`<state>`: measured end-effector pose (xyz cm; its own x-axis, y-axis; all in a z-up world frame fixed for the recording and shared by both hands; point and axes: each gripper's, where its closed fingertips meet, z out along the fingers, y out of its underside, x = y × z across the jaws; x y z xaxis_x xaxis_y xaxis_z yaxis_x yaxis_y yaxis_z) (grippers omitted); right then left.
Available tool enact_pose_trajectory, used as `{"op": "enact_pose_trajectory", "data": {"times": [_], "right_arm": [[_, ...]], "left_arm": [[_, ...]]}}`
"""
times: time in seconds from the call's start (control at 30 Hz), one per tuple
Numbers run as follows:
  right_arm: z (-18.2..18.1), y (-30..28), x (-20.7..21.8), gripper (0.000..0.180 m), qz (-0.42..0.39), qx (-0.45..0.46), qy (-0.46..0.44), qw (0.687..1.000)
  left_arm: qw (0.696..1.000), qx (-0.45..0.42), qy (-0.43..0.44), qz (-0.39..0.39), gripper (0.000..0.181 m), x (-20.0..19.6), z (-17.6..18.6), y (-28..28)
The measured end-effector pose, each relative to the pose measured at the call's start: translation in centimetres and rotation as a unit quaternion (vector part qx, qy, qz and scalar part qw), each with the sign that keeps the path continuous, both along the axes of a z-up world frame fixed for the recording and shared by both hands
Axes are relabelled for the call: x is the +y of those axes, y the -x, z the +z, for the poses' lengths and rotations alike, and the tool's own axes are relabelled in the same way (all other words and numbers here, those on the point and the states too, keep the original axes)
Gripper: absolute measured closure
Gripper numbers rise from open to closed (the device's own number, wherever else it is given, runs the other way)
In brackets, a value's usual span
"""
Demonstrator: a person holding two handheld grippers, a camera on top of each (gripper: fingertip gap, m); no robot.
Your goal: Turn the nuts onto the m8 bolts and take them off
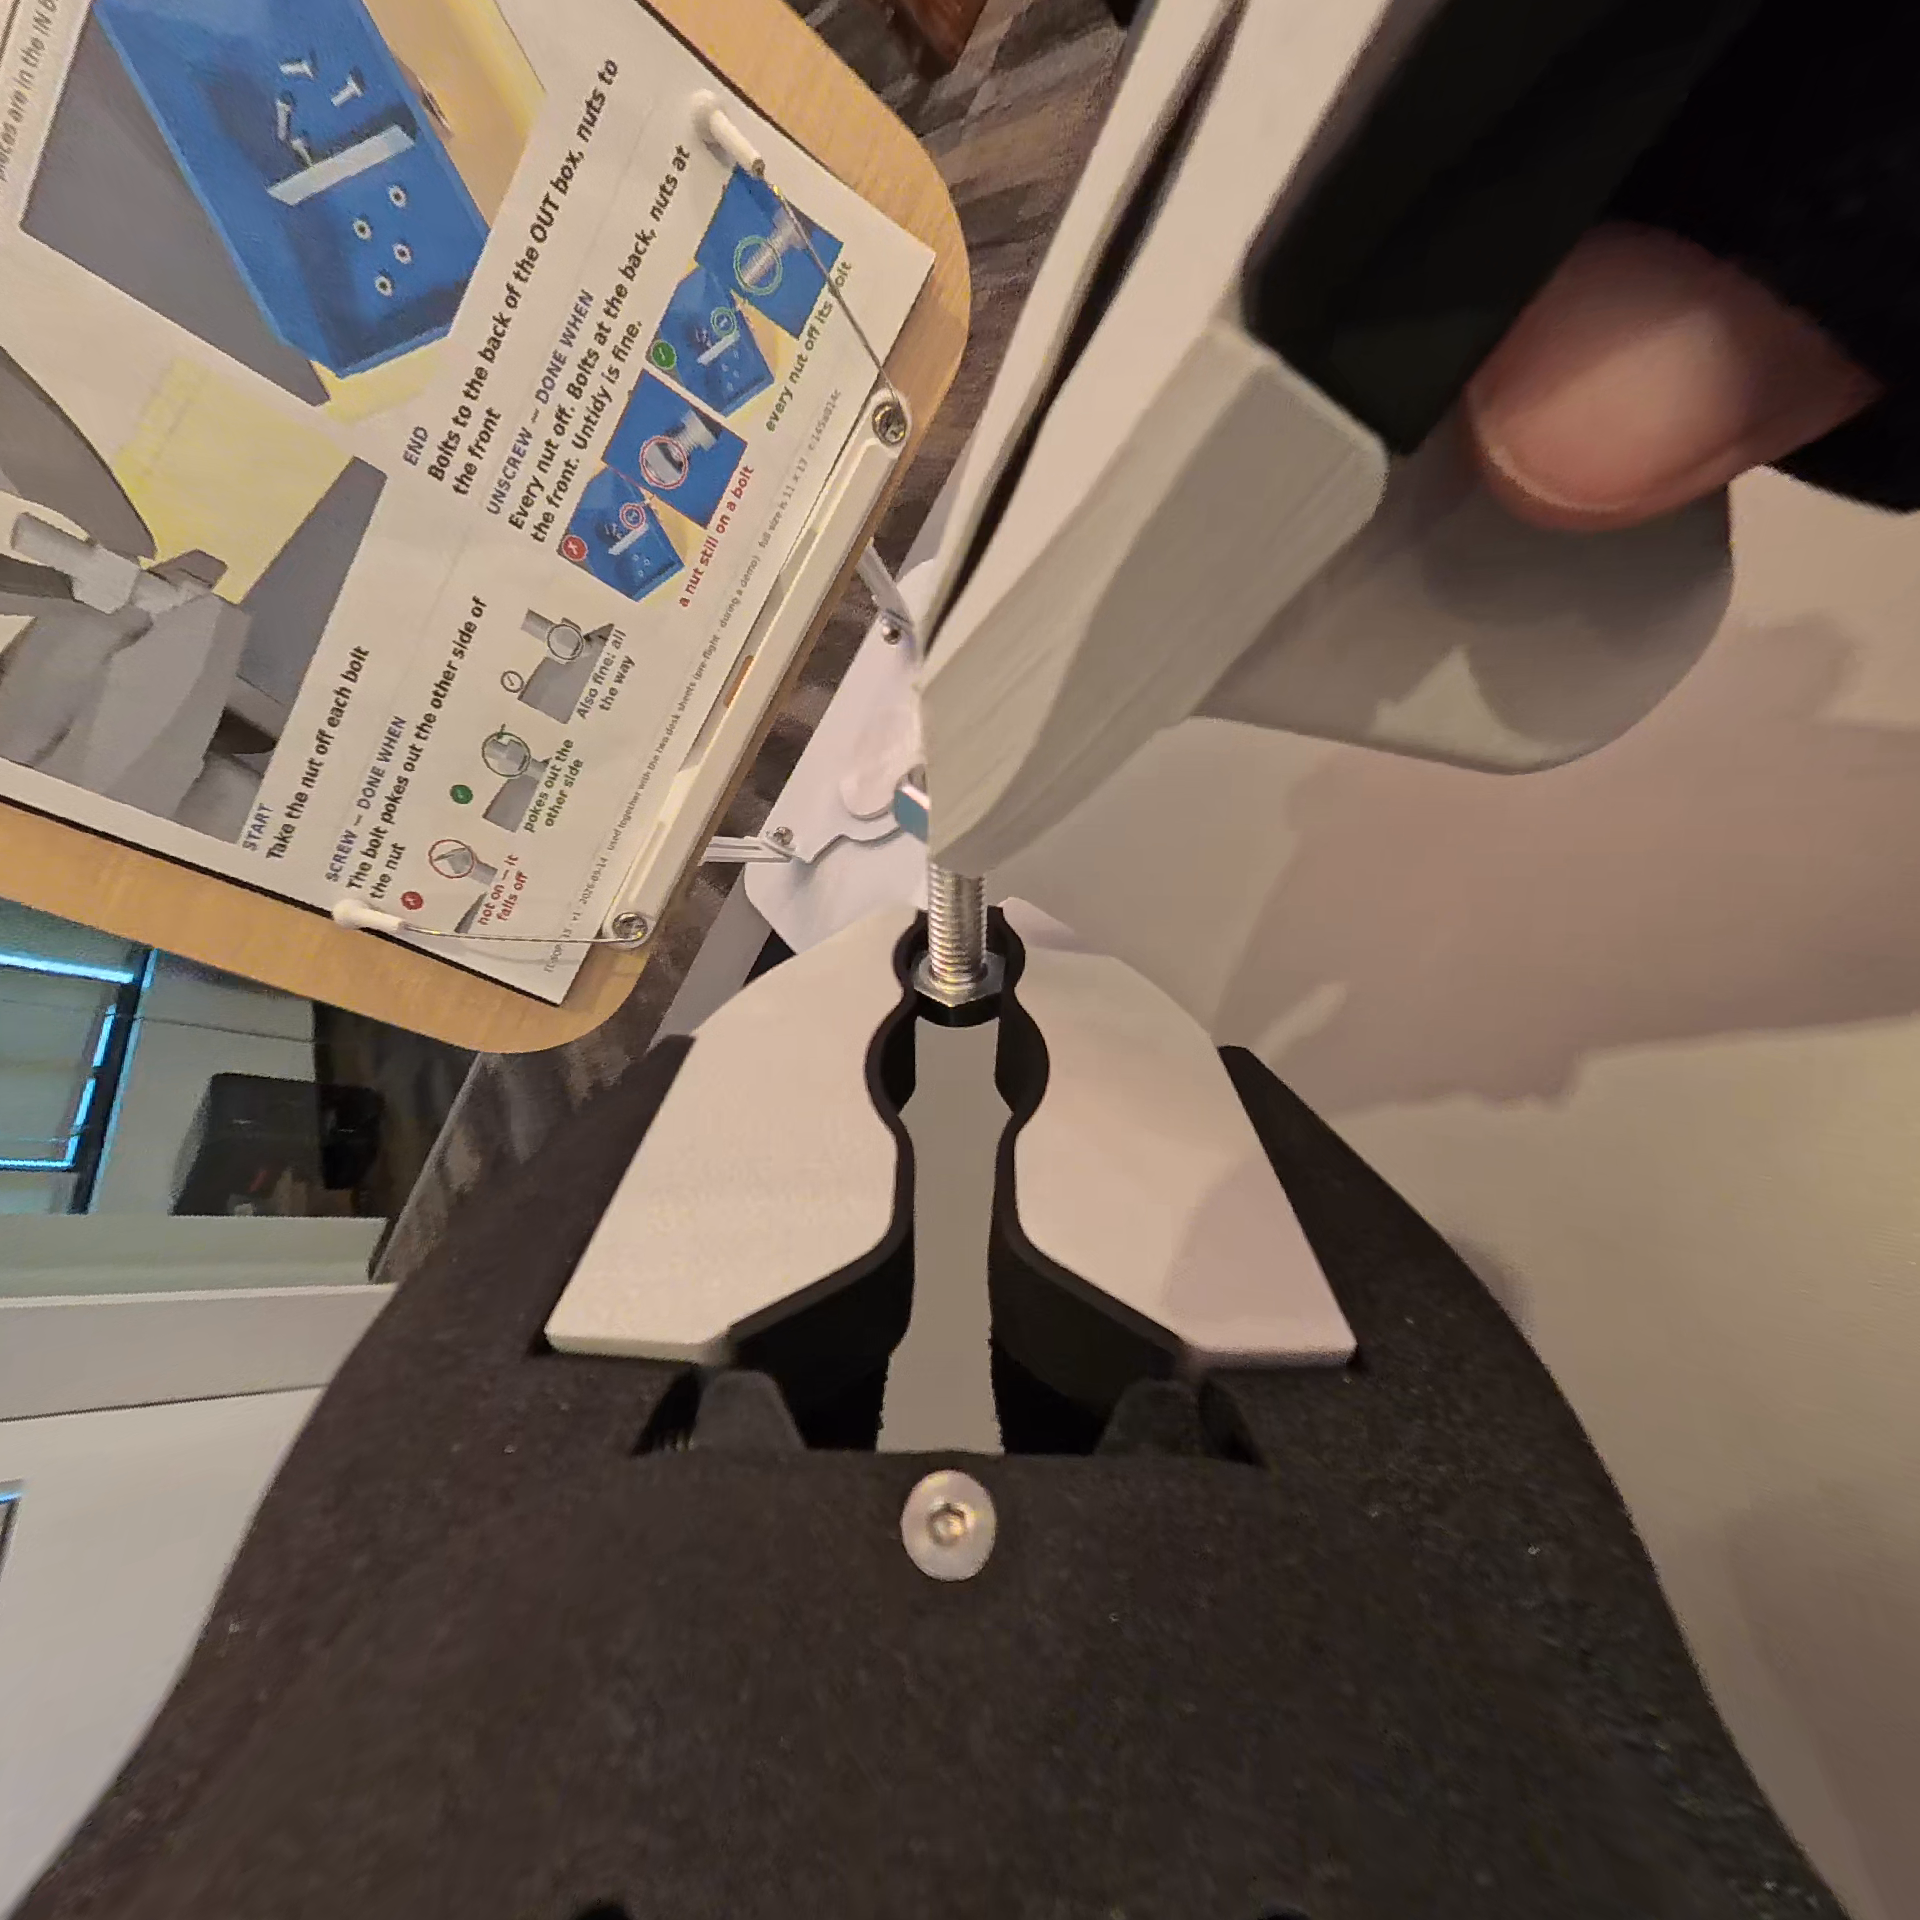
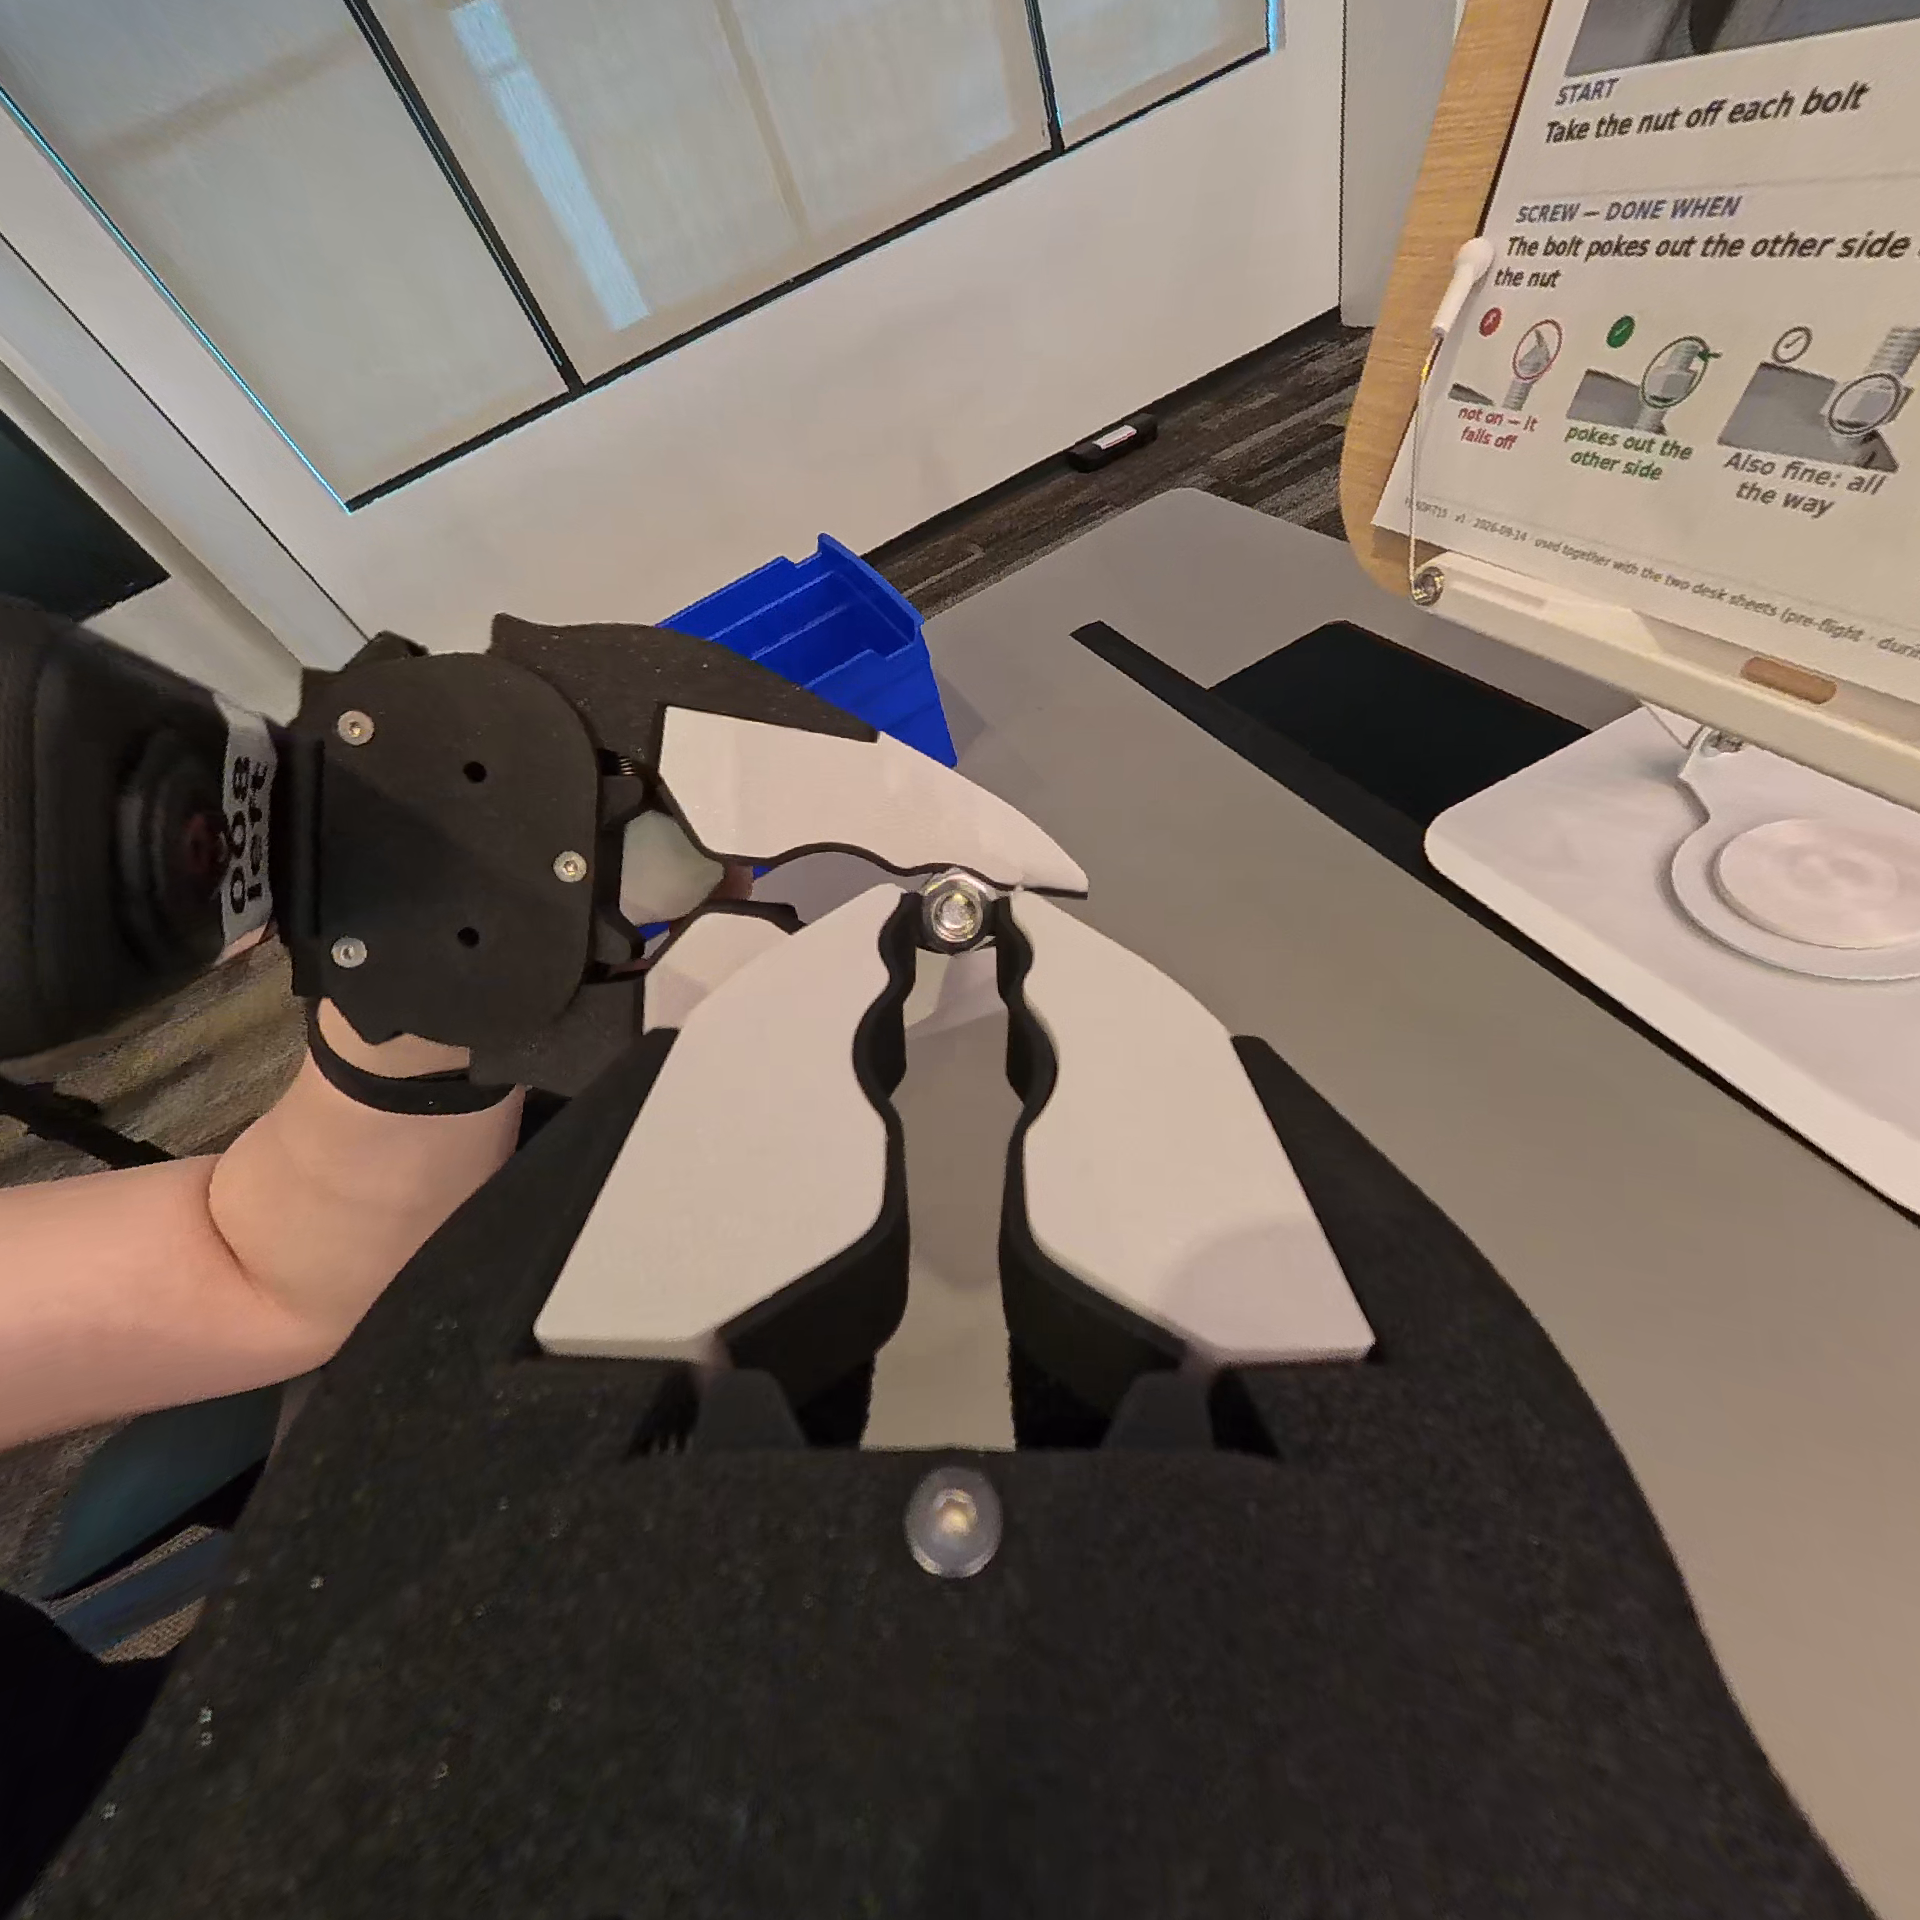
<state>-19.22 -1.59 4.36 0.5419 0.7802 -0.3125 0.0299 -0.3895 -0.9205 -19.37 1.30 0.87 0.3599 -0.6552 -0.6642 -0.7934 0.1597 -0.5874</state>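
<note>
Over grey desk [image 2: 1351, 935], left gripper [image 1: 956, 982] clamps nut [image 1: 954, 977], right gripper [image 2: 951, 914] clamps bolt [image 1: 951, 930]; keep axes aligned, twist gently.

Left gripper [image 2: 997, 883]: black grainy body, white contoured fingers [image 2: 831, 790], silver screws, white marked band, black wrist strap. Right gripper [image 2: 951, 925]: same build. Black sleeve [image 1: 1662, 156], upper right.

Grey desk [image 2: 1351, 1039], patterned carpet [image 2: 1226, 436], white-framed frosted glass panels [image 2: 312, 260] behind.
</note>
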Motion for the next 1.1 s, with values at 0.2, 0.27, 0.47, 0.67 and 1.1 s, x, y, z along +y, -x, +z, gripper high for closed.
{"op": "enact_pose_trajectory", "data": {"times": [0.2,0.27,0.47,0.67,1.1], "right_arm": [[0.04,-0.06,-0.15,0.166,0.002,-0.015,-0.007,1.000],[0.02,-0.07,-0.21,0.166,0.006,-0.018,-0.008,1.000],[-0.34,0.07,-0.24,0.165,0.006,-0.045,-0.019,0.999],[-0.58,0.14,-0.15,0.165,0.005,-0.061,-0.029,0.998],[-0.45,0.27,-0.28,0.164,0.008,-0.072,-0.043,0.996]], "left_arm": [[1.000,-0.007,0.006,-0.009,0.171,-0.18,-0.01,-0.20],[1.000,-0.011,0.012,-0.013,0.171,-0.26,-0.08,-0.28],[0.999,-0.018,0.021,-0.023,0.171,-0.53,-0.14,-0.58],[0.999,-0.012,0.019,-0.022,0.171,-0.47,-0.30,-0.54],[0.999,-0.020,0.017,-0.025,0.171,-0.55,0.06,-0.49]]}}
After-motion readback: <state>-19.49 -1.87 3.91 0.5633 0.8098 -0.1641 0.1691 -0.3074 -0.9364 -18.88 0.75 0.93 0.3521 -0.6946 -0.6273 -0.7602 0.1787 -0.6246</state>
